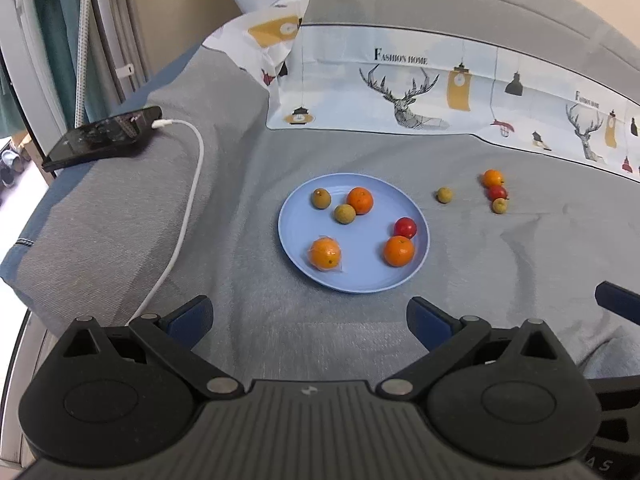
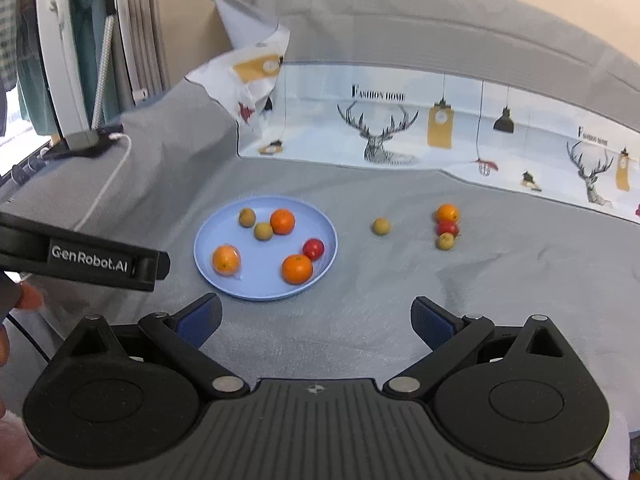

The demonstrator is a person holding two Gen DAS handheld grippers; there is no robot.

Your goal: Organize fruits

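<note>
A light blue plate lies on the grey cloth and holds several fruits: three oranges, one in clear wrap, two brownish-green fruits and a red one. To the plate's right on the cloth lie a lone brownish fruit and a tight group of an orange, a red fruit and a brownish fruit. My left gripper and my right gripper both stand open and empty, short of the plate's near rim.
A black phone with a white charging cable lies on the raised cloth at the left. A patterned sheet with deer prints lines the back. The left gripper's body shows at the left of the right wrist view.
</note>
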